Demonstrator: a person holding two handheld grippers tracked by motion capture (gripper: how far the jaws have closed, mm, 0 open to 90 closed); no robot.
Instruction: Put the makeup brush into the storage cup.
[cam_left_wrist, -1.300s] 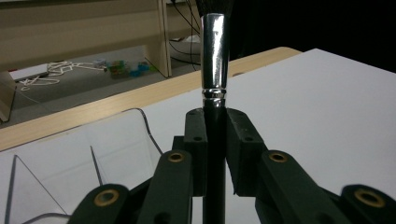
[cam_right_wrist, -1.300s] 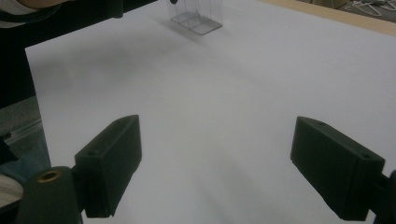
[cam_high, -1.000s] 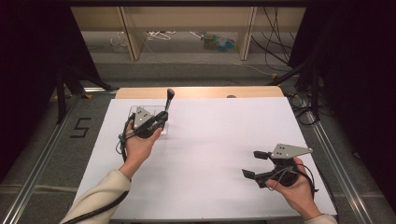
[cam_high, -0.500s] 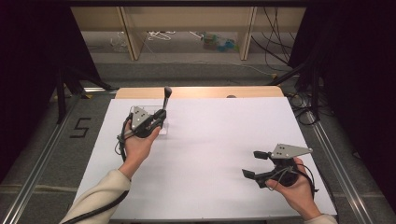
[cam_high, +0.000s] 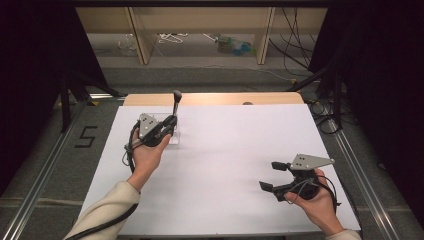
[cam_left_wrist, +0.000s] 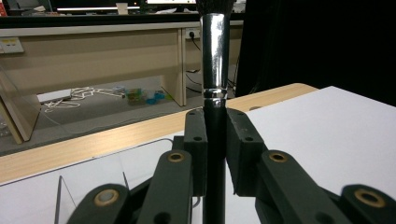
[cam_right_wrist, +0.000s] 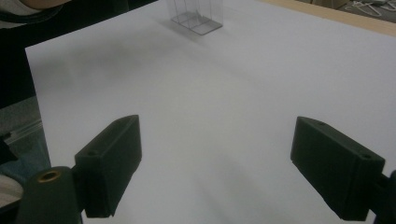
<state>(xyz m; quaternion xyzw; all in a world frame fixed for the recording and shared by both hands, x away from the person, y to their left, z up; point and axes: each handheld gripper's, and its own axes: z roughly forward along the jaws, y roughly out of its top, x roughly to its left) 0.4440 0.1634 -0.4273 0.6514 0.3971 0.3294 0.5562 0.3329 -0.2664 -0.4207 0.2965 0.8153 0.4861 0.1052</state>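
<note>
My left gripper (cam_high: 171, 122) is shut on the black handle of a makeup brush (cam_high: 176, 102), which it holds upright at the table's far left. In the left gripper view the brush's silver ferrule (cam_left_wrist: 215, 60) rises straight above the closed jaws, its dark bristles cut off at the top edge. A clear acrylic holder (cam_high: 173, 138) stands on the white sheet just under and beside that gripper, and it also shows as a clear acrylic holder (cam_left_wrist: 91, 175) low on the left. My right gripper (cam_high: 268, 175) rests open near the front right with nothing between its jaws.
The white sheet (cam_high: 225, 150) covers the table, and a wooden edge (cam_high: 215, 98) runs along the far side. In the right gripper view the clear holder (cam_right_wrist: 196, 16) stands far off across bare sheet. Beyond the table are desks and loose cables on the floor.
The left gripper and the brush have drifted very slightly left. The right gripper has not moved.
</note>
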